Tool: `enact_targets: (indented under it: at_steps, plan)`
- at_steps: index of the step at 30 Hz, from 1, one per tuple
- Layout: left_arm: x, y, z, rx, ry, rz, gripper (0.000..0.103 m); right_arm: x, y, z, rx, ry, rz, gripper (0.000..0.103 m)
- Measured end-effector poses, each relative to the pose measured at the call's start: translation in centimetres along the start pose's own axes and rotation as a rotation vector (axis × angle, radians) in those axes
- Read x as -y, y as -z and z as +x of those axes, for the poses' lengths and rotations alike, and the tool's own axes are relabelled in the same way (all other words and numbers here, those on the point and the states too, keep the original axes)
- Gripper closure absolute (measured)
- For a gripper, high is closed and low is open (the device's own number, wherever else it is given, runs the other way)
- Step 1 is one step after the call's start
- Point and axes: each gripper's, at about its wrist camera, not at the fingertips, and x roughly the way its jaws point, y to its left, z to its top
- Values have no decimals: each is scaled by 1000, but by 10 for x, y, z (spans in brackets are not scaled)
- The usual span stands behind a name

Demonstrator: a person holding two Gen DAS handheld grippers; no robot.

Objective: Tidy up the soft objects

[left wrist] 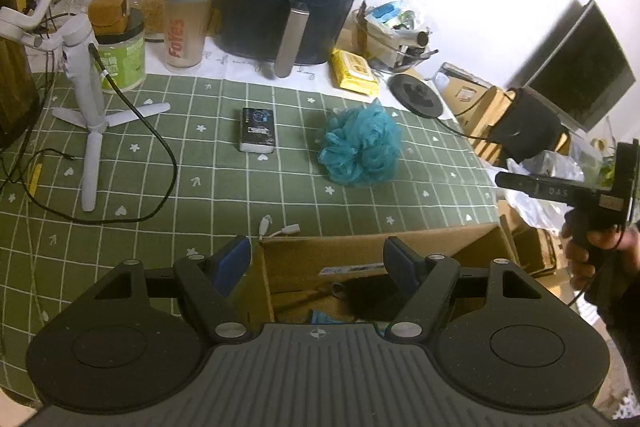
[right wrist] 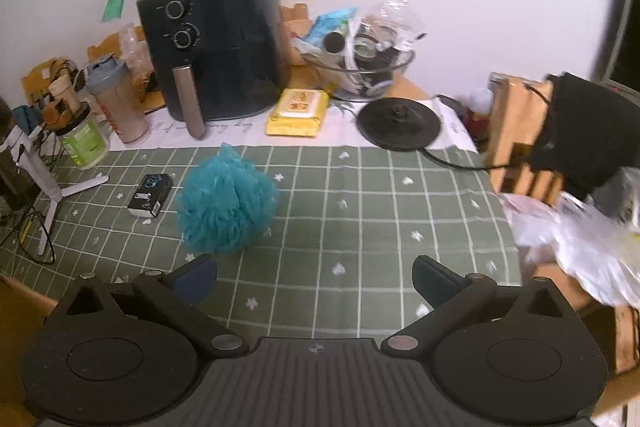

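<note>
We hold both grippers, left (left wrist: 316,259) and right (right wrist: 314,279), spread wide and empty. The teal loofah (right wrist: 226,203) sits on the tablecloth (right wrist: 360,207); the cardboard box (left wrist: 360,259) (interior shadowed) perhaps holds something teal.

Left gripper (left wrist: 318,259) spread wide at bottom, over cardboard box (left wrist: 376,259). Teal loofah (left wrist: 360,147) at centre-right on green checked cloth (left wrist: 200,171); small dark packet (left wrist: 258,129) left of it.

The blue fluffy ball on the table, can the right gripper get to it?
Probably yes. The right gripper is open and empty, and the blue fluffy ball sits just ahead to its left on the green tablecloth, with nothing between them.
</note>
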Motion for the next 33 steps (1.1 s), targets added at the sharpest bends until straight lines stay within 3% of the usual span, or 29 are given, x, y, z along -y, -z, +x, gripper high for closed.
enact_targets:
  at_steps: [17, 25, 33]
  plan:
    - [-10, 0, -3, 16, -116, -117, 30, -19, -39, 84, -40, -232, -161, 0]
    - [-17, 9, -10, 18, -170, -176, 30, -42, -49, 128, -34, -293, -221, 0]
    - [-25, 19, -18, 25, -208, -234, 30, -71, -53, 172, -27, -288, -349, 0]
